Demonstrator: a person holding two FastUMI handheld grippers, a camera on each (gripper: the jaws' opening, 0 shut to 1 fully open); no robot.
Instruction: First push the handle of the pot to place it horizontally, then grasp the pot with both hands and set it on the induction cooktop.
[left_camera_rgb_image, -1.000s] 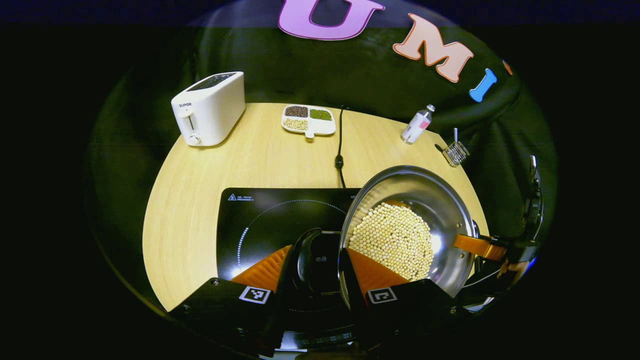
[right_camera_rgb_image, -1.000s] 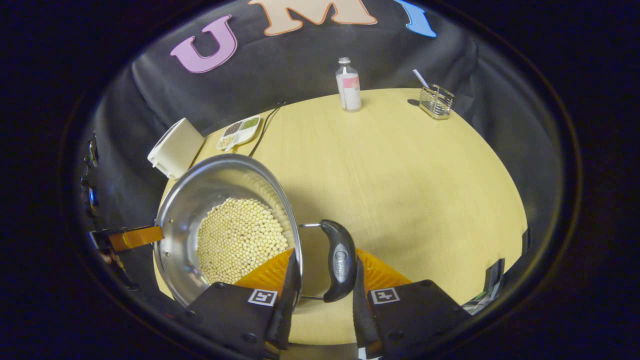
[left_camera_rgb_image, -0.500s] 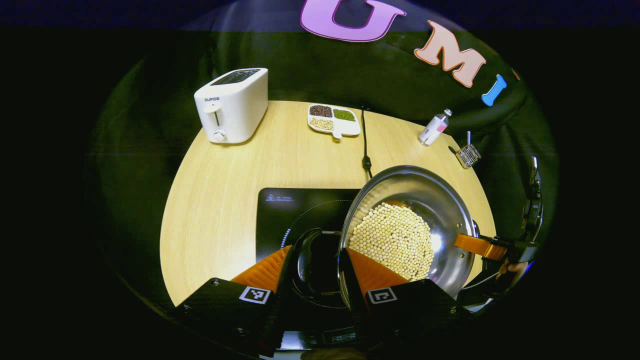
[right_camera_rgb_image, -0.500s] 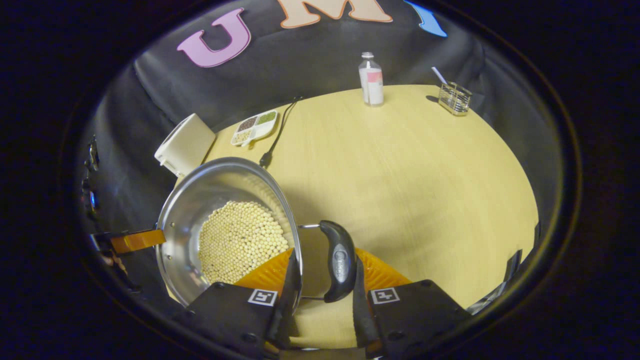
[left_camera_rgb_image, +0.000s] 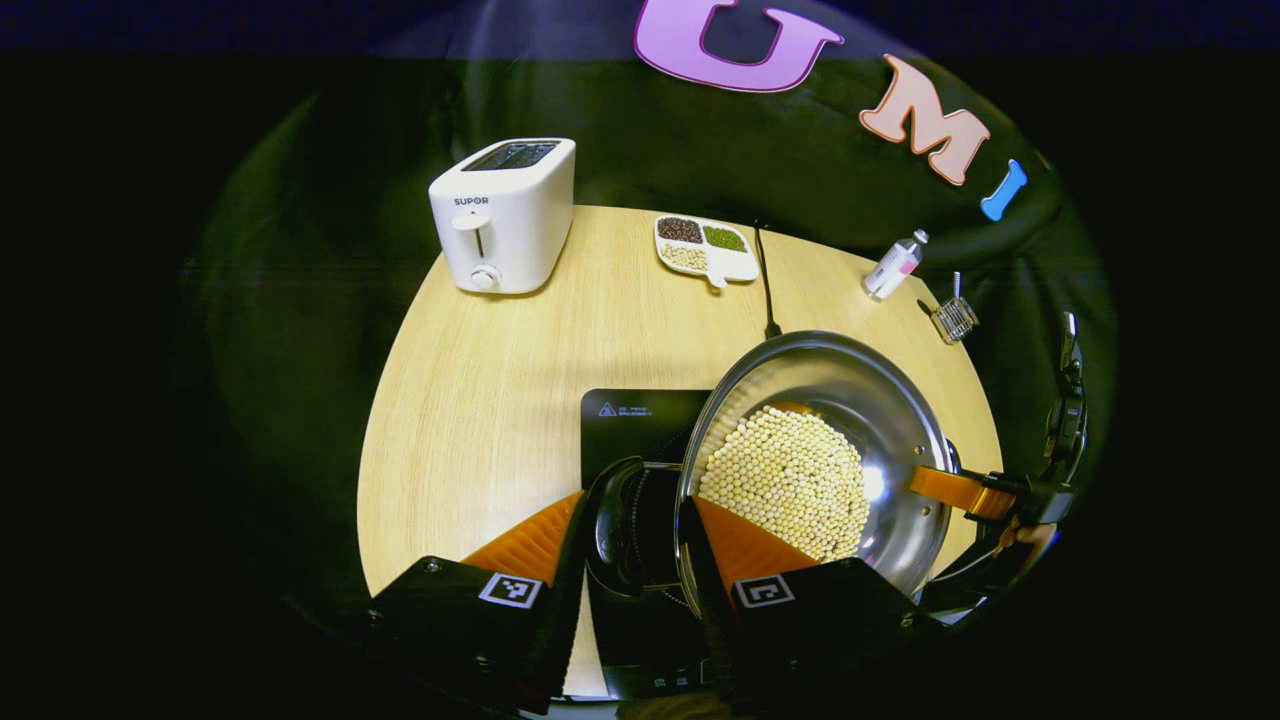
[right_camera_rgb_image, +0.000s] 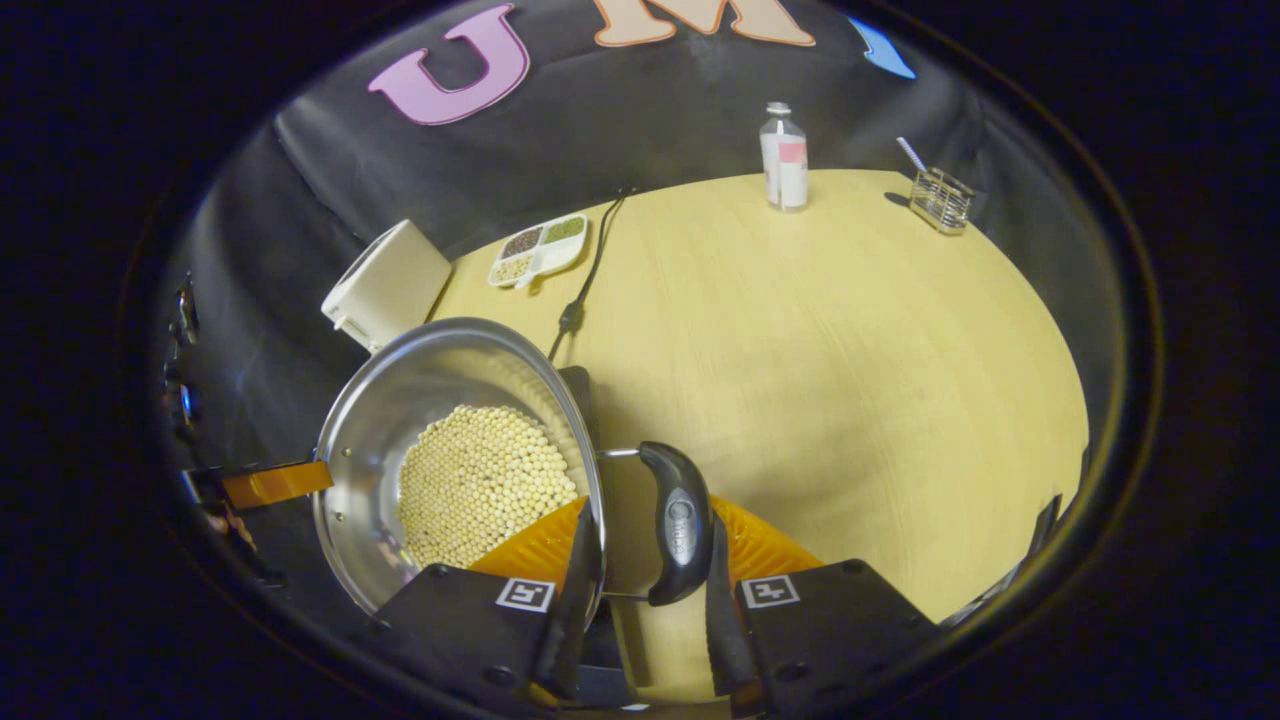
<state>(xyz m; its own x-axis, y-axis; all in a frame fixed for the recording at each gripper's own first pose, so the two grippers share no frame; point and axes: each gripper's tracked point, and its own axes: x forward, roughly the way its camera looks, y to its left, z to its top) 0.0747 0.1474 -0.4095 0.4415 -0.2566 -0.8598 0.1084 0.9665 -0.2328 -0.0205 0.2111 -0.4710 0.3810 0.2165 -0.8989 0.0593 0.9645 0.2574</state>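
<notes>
A steel pot (left_camera_rgb_image: 850, 400) of pale soybeans (left_camera_rgb_image: 785, 480) hangs between both grippers, over the right part of the black induction cooktop (left_camera_rgb_image: 630, 420). My left gripper (left_camera_rgb_image: 635, 540) is shut on the pot's black side handle (left_camera_rgb_image: 608, 520) and rim, with one finger inside the pot. In the right gripper view, my right gripper (right_camera_rgb_image: 640, 545) is shut the same way on the opposite black handle (right_camera_rgb_image: 680, 520) of the pot (right_camera_rgb_image: 400, 400). Each view shows the other gripper's finger on the far rim. A corner of the cooktop (right_camera_rgb_image: 578, 385) peeks out behind the pot.
On the round wooden table (left_camera_rgb_image: 480, 380) a white toaster (left_camera_rgb_image: 505, 215) stands at the back left. A divided dish of beans (left_camera_rgb_image: 705, 250) and the cooktop's cord (left_camera_rgb_image: 765, 290) lie behind the pot. A small bottle (left_camera_rgb_image: 895, 265) and a wire holder (left_camera_rgb_image: 955, 318) stand at the back right.
Both grippers have carried the pot leftward across the table; the cooktop now lies under the pot's left side. Both grips are unchanged.
</notes>
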